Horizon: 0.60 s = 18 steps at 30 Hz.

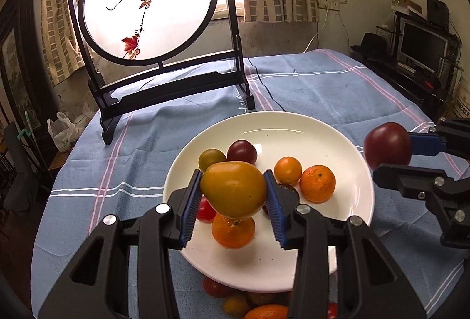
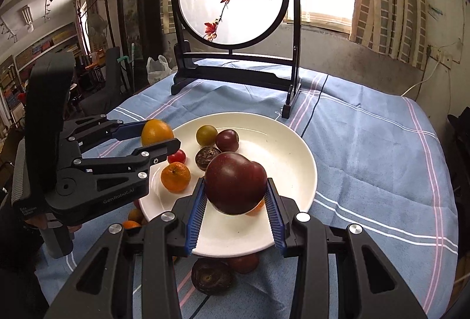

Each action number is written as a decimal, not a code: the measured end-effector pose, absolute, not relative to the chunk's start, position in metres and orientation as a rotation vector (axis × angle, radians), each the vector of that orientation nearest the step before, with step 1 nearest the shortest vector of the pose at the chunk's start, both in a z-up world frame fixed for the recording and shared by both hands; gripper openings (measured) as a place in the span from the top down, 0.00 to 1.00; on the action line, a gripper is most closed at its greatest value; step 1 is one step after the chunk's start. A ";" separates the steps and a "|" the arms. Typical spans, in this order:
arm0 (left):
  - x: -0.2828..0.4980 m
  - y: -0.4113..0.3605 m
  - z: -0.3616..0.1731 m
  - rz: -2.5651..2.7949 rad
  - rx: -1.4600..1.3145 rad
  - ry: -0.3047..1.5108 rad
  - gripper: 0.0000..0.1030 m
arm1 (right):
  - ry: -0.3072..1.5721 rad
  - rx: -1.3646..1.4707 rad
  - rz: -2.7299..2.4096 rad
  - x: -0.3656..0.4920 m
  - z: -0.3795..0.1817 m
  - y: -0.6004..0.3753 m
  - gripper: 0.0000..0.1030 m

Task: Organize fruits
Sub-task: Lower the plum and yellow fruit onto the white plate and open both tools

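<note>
The left hand-held gripper [image 2: 160, 139], marked "GenRobot.AI", grasps a yellow fruit [image 1: 233, 189]; the right hand-held gripper [image 2: 235, 195] grasps a dark red fruit [image 2: 235, 182], above the plate [image 2: 299, 172] at 6 o'clock.

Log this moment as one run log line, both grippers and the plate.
left gripper: shut on yellow-orange fruit | right gripper: shut on dark red fruit | both above white plate | more fruit waits on tablecloth

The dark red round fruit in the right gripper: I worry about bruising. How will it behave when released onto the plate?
The dark red round fruit looks smooth and glossy, so probably slippery. Being round, it would likely roll on the shallow white plate. It keeps its shape between the pads, so seemingly firm.
</note>
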State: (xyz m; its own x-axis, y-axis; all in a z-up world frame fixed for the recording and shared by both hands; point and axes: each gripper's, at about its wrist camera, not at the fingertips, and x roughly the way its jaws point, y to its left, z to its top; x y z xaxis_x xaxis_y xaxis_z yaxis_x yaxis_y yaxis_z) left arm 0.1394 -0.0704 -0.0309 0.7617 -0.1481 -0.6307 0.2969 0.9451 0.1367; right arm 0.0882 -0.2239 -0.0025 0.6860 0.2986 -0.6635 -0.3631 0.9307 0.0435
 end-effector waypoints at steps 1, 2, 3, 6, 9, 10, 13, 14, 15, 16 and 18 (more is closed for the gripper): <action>0.141 -0.070 -0.032 -0.241 0.239 0.664 0.60 | 0.729 -0.096 0.371 0.090 -0.003 -0.223 0.61; 0.142 -0.071 -0.033 -0.240 0.242 0.665 0.60 | 0.731 -0.099 0.370 0.093 -0.004 -0.222 0.61; 0.144 -0.072 -0.033 -0.239 0.242 0.668 0.60 | 0.731 -0.100 0.367 0.095 -0.004 -0.222 0.61; 0.149 -0.071 -0.036 -0.239 0.243 0.674 0.60 | 0.738 -0.097 0.365 0.104 -0.005 -0.221 0.61; 0.153 -0.068 -0.038 -0.241 0.240 0.682 0.60 | 0.751 -0.094 0.349 0.115 -0.009 -0.222 0.61; 0.154 -0.067 -0.039 -0.244 0.242 0.685 0.60 | 0.756 -0.093 0.343 0.119 -0.011 -0.223 0.61; 0.156 -0.070 -0.042 -0.250 0.250 0.691 0.60 | 0.773 -0.090 0.333 0.132 -0.015 -0.221 0.61; 0.157 -0.070 -0.043 -0.251 0.249 0.693 0.60 | 0.776 -0.087 0.331 0.136 -0.017 -0.221 0.61; 0.157 -0.071 -0.043 -0.255 0.247 0.695 0.60 | 0.778 -0.085 0.330 0.139 -0.017 -0.220 0.61; 0.158 -0.073 -0.044 -0.257 0.249 0.695 0.60 | 0.780 -0.085 0.331 0.142 -0.018 -0.219 0.61; 0.158 -0.075 -0.045 -0.260 0.255 0.693 0.60 | 0.785 -0.081 0.332 0.147 -0.019 -0.217 0.61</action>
State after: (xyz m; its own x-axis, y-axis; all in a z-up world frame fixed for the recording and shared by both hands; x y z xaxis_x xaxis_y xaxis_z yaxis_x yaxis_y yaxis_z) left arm 0.1577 -0.0748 -0.0446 0.7397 -0.1498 -0.6561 0.3179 0.9371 0.1444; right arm 0.1467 -0.2170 -0.0192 0.6588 0.2626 -0.7050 -0.3227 0.9452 0.0506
